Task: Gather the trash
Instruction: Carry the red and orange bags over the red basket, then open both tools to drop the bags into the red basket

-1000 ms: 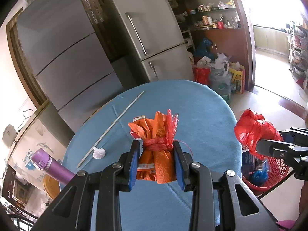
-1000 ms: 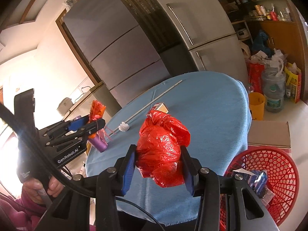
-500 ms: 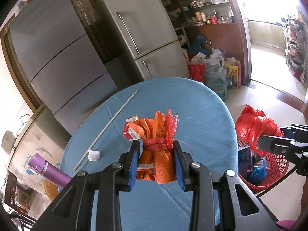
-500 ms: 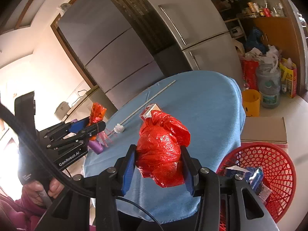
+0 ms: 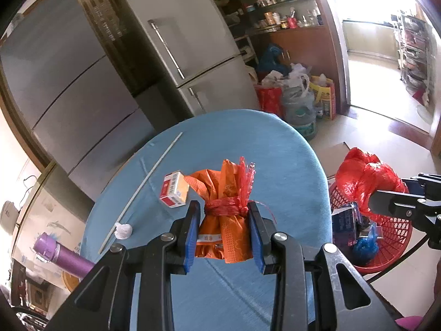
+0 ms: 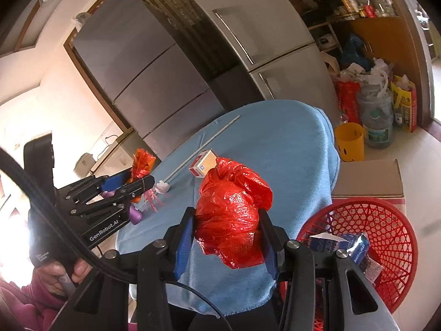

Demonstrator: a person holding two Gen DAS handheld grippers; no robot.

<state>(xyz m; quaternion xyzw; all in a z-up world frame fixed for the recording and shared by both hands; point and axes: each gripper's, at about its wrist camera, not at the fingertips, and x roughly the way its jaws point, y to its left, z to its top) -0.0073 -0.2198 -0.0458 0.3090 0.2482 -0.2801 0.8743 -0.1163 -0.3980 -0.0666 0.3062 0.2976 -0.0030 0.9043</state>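
Both hands have drifted toward the red basket (image 6: 386,234) at four o'clock. The left gripper (image 5: 223,230) squeezes an orange wrapper bundle (image 5: 224,218); the right gripper (image 6: 227,238) squeezes a red plastic bag (image 6: 230,218). Dropping looks close. A small box (image 5: 174,189) waits on the table (image 5: 275,165).

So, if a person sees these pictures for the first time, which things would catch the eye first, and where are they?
Two bright bundles stand out: the left gripper is shut on an orange bag tied with red netting, above the blue tablecloth, and the right gripper is shut on a crumpled red plastic bag near the table's edge. Beside the table on the floor sits a red basket already holding wrappers.
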